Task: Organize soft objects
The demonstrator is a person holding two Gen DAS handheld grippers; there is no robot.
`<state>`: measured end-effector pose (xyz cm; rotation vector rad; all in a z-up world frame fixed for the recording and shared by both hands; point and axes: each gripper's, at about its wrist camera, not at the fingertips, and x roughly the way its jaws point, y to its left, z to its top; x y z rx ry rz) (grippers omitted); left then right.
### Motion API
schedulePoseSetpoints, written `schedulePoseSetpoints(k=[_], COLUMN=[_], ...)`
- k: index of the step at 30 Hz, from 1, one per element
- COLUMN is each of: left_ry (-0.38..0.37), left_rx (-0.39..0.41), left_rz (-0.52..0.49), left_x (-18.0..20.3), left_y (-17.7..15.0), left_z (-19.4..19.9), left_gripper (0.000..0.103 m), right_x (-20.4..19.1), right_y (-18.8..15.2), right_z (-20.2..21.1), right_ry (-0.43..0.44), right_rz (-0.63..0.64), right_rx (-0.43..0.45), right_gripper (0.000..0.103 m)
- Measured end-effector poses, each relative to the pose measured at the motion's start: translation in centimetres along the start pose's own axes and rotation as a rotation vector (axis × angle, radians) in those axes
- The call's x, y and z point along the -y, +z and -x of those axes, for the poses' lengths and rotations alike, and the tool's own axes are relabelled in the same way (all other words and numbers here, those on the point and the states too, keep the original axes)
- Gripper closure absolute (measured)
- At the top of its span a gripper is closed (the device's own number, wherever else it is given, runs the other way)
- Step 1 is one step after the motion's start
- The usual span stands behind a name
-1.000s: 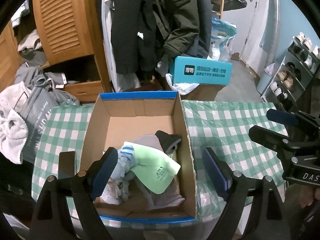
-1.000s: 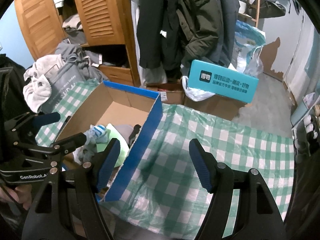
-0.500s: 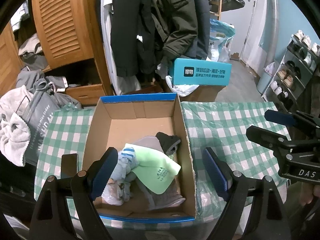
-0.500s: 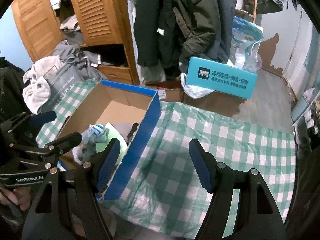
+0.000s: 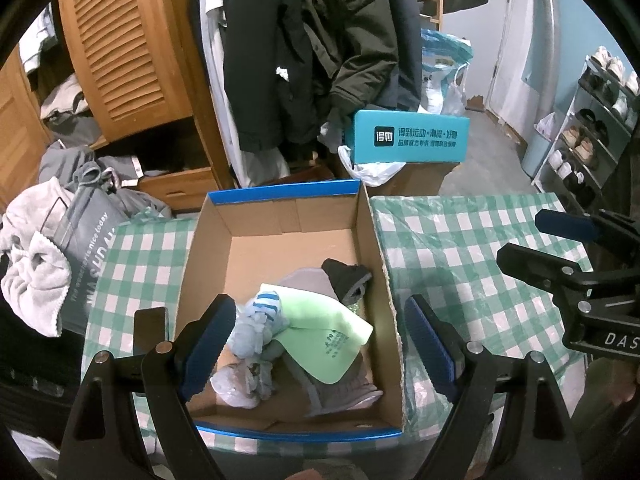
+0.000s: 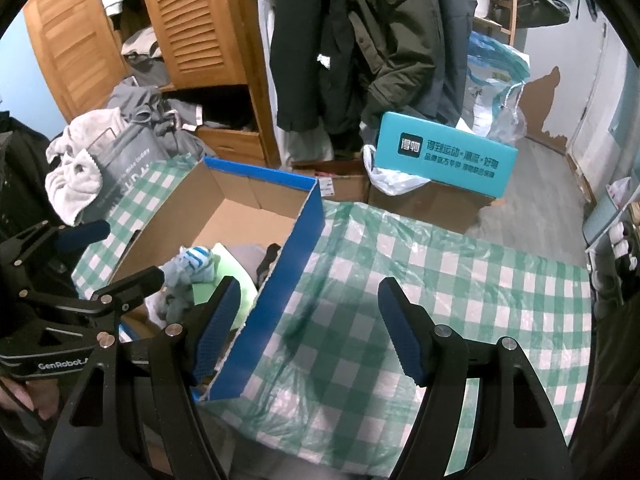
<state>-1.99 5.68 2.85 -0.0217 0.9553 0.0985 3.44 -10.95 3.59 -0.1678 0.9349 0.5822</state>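
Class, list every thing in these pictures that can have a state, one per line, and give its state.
Cardboard box: open, upright, partly filled.
Green cloth: folded, lying in the box.
Striped sock: bunched, in the box.
Left gripper: open, empty, above the box.
Right gripper: open, empty, above the tablecloth.
Wardrobe door: swung open.
Teal box: closed.

Teal box (image 5: 412,136) sits below hanging coats (image 5: 304,48), beside wooden wardrobe (image 5: 120,52).

Right claw (image 6: 310,332) open above checked tablecloth (image 6: 440,280), cardboard box (image 6: 280,264) of soft items at left
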Motion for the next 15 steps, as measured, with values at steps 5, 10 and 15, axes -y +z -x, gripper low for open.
schedulePoseSetpoints(k=[5, 10, 15], left_ry=[0.007, -0.005, -0.005], left_rx=[-0.014, -0.014, -0.015], left_rz=[0.0, 0.0, 0.0], left_x=[-0.04, -0.03, -0.01], left_y=[-0.11, -0.19, -0.23], left_z=[-0.24, -0.27, -0.27], left_gripper=[0.015, 0.015, 0.015], right_x=[0.0, 0.03, 0.04], right_y=[-0.07, -0.02, -0.01], right_z=[-0.1, -0.07, -0.07], right_ry=[0.0, 0.0, 0.001], right_rz=[-0.001, -0.001, -0.001], right_rx=[-0.001, -0.001, -0.003], right_gripper=[0.032, 0.032, 0.032])
